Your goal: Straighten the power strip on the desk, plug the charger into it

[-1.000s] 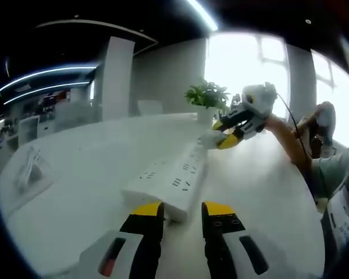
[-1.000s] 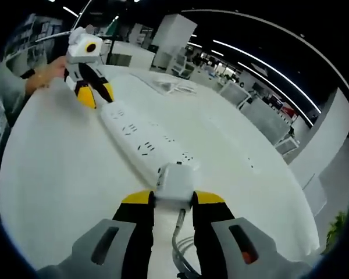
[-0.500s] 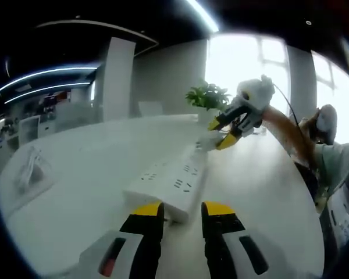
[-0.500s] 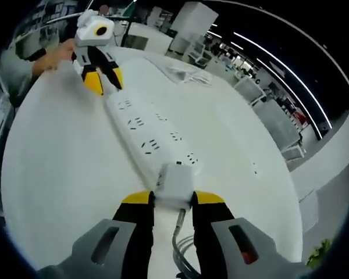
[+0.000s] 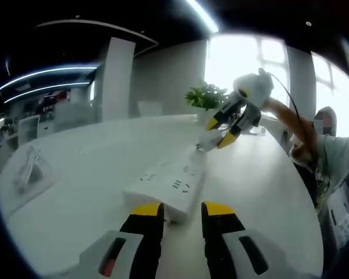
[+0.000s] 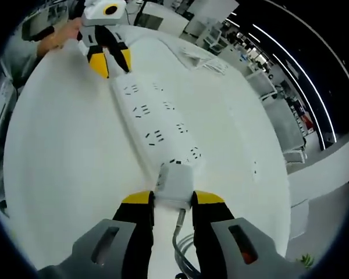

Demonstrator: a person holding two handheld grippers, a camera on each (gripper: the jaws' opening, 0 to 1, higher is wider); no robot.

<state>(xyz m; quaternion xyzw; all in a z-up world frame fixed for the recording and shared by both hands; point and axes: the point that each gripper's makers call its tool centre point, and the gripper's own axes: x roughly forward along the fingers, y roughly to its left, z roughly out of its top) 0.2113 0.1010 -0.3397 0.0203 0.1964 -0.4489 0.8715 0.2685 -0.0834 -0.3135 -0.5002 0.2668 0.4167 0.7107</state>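
Right gripper view has the white desk across most of the frame, with the white power strip lying on it as a long bar from the upper left down toward the lower centre. At the strip's near end, low in the frame, the right gripper has its yellow-tipped jaws closed against the sides of the white charger, whose cable trails down between the jaws. At the top left, the left gripper sits by the strip's far end, its jaws slightly parted and grasping nothing. Left gripper view shows a potted plant at upper centre, beyond the desk, and a small white object at the left edge.
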